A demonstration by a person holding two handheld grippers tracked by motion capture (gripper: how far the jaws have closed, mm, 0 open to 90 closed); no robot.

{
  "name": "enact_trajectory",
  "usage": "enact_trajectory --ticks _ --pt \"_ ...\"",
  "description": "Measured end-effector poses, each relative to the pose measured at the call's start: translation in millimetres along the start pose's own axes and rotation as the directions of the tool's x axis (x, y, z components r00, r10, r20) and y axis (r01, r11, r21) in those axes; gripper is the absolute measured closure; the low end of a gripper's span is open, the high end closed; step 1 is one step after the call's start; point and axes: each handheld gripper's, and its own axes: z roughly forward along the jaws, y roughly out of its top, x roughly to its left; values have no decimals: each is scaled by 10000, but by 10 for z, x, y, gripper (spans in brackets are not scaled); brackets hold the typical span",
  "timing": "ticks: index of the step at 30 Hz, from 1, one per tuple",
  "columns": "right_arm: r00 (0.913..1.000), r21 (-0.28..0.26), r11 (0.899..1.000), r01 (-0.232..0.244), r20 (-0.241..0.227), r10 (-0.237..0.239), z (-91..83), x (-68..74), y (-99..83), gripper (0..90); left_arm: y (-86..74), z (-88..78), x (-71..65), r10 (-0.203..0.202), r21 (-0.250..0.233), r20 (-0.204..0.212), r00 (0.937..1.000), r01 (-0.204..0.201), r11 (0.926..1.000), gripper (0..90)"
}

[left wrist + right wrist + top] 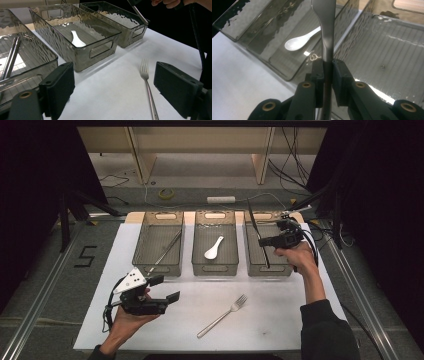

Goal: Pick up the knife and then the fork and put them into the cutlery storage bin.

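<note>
**Knife Going Over the Right-Hand Bin**

The right gripper (270, 241) is pinching a long, flat stainless-steel table knife (257, 233) by its handle, jaws pressed together on the metal, as the right gripper view confirms (327, 67). It is holding the knife tilted above the rightmost smoked-plastic rectangular bin (287, 269), probably because that bin is the one meant for knives.

Taking that bin as the landmark: just to its left, the middle bin (215, 269) of the same kind is holding a white ceramic soup spoon (214, 248), and beyond that the far-left bin (159, 268) is keeping a pair of metal chopsticks (165, 252). So the sorting seems to be running one utensil type per bin.

In front of the landmark bin, on the white surface (280, 315), a silver metal fork (223, 315) is lying loose. The left gripper (167, 288) is waiting with jaws spread and empty, facing the fork (147, 85), likely ready to take it.
</note>
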Motion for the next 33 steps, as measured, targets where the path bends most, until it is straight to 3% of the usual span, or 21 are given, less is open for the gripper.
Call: enact_trajectory --ticks 13,15,26,33 --pt "9934 -258 9965 -794 814 812 131 -205 63 811 0 14 -14 -14 -32 45 10000 14 10000 165" --pt "9926 -347 9952 -916 769 940 150 -222 68 810 0 15 -17 23 10 53 10000 -23 10000 165" --pt "9836 -175 9947 -1018 1480 1033 321 -240 36 810 3 15 -30 75 31 104 9999 -75 10000 165" --pt "9808 35 9941 -1085 1636 1065 426 -243 -33 810 3 20 -41 92 34 110 9999 -93 10000 165"
